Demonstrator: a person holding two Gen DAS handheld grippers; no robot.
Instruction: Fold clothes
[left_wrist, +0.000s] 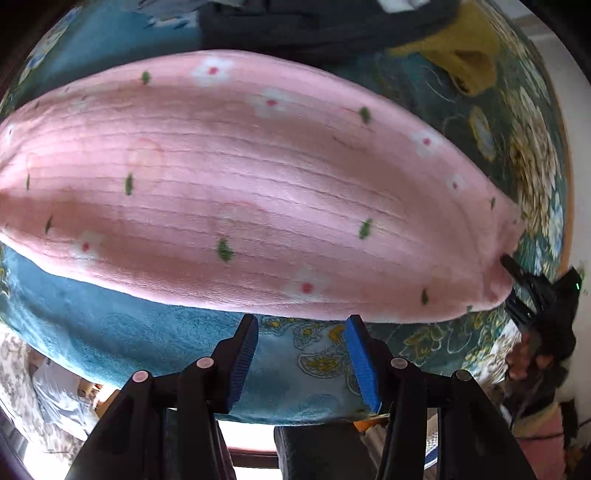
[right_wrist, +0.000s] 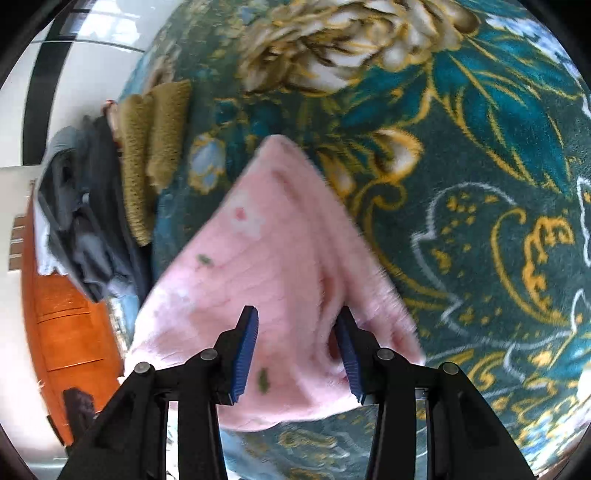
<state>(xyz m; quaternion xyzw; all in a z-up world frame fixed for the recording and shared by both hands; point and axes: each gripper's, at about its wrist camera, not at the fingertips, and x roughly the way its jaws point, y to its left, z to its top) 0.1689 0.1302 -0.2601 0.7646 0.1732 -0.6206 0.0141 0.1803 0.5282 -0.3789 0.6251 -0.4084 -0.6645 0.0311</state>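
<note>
A pink fleece garment (left_wrist: 240, 184) with white flowers and green leaves lies folded flat on a teal flowered blanket (left_wrist: 122, 336). My left gripper (left_wrist: 301, 325) is open and empty, its fingertips just short of the garment's near edge. In the right wrist view the same pink garment (right_wrist: 277, 266) shows one end, slightly rumpled. My right gripper (right_wrist: 297, 317) is open with its jaws spread over that end, gripping nothing. The right gripper also shows at the garment's right end in the left wrist view (left_wrist: 535, 295).
A mustard knit garment (left_wrist: 461, 55) and dark grey clothes (left_wrist: 314, 26) lie piled at the far edge of the blanket; they also show in the right wrist view (right_wrist: 155, 155) (right_wrist: 81, 221). An orange wooden cabinet (right_wrist: 62, 332) stands beside the bed.
</note>
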